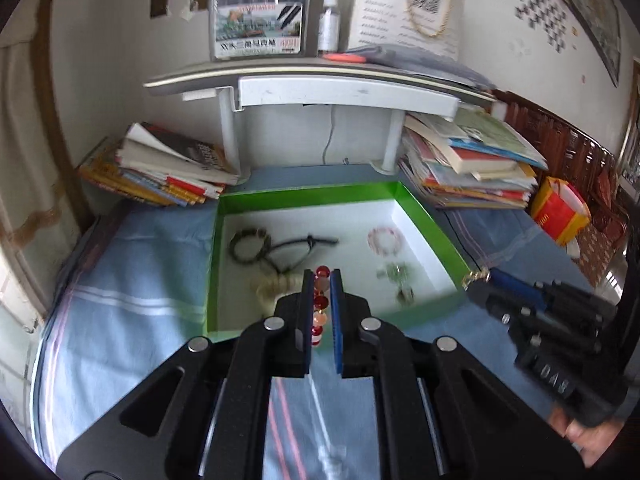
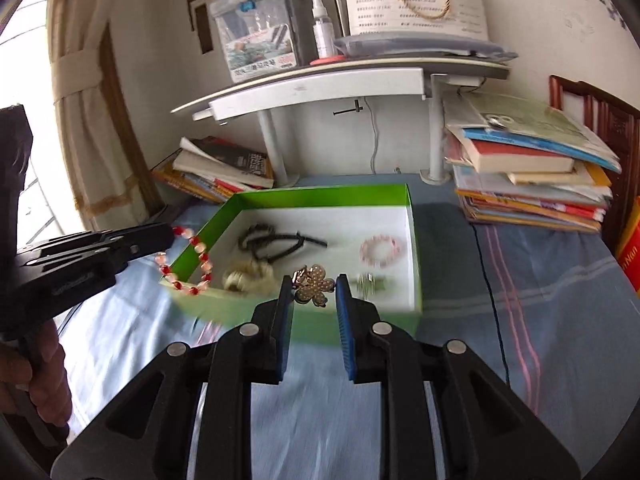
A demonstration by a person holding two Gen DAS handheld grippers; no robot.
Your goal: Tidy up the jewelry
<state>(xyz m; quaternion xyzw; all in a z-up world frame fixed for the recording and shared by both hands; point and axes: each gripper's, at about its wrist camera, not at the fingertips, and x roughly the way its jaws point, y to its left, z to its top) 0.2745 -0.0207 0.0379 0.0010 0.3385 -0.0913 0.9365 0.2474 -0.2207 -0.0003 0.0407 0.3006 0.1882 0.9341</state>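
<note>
Tongs both loaded: left tongs clamped on red-and-pink beaded bracelet beside green-walled white-floored cardboard box, right tongs clamped on pearl-studded flower brooch above its near wall; advise releasing each low onto bare floor, clear of jewelry already inside.

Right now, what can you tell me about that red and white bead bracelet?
The bead bracelet is a closed loop of round, glossy beads, red ones alternating with pale pinkish-white ones, glass or plastic by the look. The left gripper is shut on one side of it, so the rest of the loop hangs free. It dangles in the air at the near left corner of the green box, whose inside is white. Only the gripper's fingers seem to touch it. The picture is slightly blurred, so finer detail is unclear.
</note>
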